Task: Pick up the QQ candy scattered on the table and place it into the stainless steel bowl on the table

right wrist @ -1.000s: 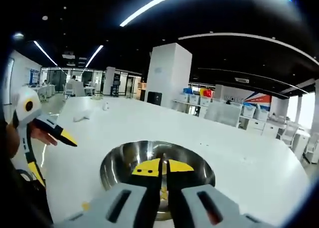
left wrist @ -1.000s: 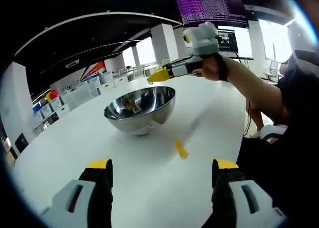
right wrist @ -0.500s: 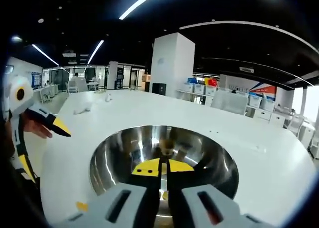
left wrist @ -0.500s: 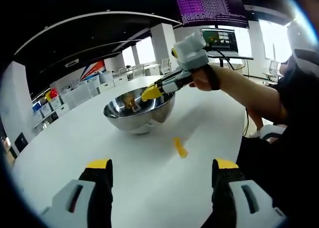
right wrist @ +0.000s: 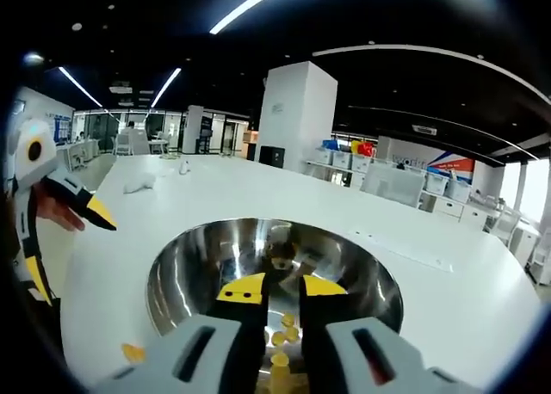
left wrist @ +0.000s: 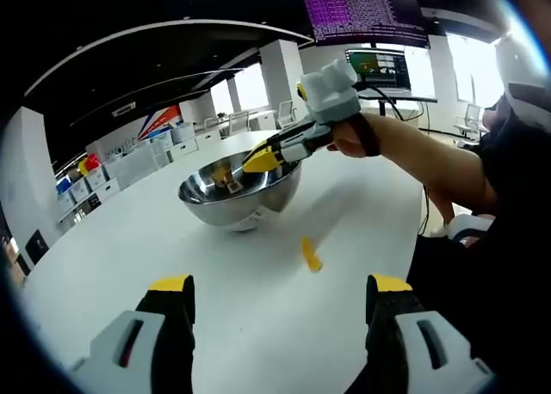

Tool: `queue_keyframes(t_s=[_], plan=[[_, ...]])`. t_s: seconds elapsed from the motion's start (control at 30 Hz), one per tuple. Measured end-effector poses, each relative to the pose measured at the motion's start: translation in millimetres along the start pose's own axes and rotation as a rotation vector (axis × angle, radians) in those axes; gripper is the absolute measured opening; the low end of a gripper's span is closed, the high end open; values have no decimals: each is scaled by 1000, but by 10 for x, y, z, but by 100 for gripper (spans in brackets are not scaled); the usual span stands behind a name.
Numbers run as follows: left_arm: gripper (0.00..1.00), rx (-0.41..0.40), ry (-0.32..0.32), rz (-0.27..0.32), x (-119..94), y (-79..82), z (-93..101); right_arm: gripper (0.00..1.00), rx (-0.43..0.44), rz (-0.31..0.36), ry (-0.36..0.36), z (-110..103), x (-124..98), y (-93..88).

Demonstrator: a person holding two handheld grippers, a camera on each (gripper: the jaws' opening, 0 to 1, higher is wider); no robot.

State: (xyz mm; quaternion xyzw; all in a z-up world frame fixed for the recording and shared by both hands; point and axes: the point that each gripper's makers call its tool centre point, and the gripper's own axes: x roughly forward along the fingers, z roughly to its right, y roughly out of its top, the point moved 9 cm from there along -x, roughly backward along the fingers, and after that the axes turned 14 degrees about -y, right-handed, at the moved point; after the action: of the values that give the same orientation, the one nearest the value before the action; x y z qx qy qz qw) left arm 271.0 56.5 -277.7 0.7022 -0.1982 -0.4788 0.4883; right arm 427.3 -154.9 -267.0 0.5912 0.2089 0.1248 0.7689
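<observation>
While poised over the bowl, right tongs slightly parted, empty; left tongs wide, empty.

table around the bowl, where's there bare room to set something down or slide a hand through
Free: the wide white table between the left gripper and the stainless steel bowl, and the far stretch behind the bowl. Crowded: over the bowl, where the right gripper hangs, and beside it where a QQ candy lies.
</observation>
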Motion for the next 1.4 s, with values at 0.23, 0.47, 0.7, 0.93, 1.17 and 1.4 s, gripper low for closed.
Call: queue_keyframes(t_s=[0.23,0.47,0.7,0.93,1.17,1.4], plan=[[81,-2,2,1,-8,-9,5,15,-2,26,-6,11,-35,59],[81,-3,5,1,-13,-7,5,16,-9,86,-26,65,-171,223],[81,2,8,7,-38,9,12,16,-11,196,-63,153,-467,518],[81,-4,14,7,-49,-4,5,16,1,295,47,-55,-849,790],[81,-3,17,3,-50,-15,-9,9,-6,227,205,-382,-1110,607],[81,2,11,6,-35,10,-3,8,-71,88,282,-631,-1082,172]])
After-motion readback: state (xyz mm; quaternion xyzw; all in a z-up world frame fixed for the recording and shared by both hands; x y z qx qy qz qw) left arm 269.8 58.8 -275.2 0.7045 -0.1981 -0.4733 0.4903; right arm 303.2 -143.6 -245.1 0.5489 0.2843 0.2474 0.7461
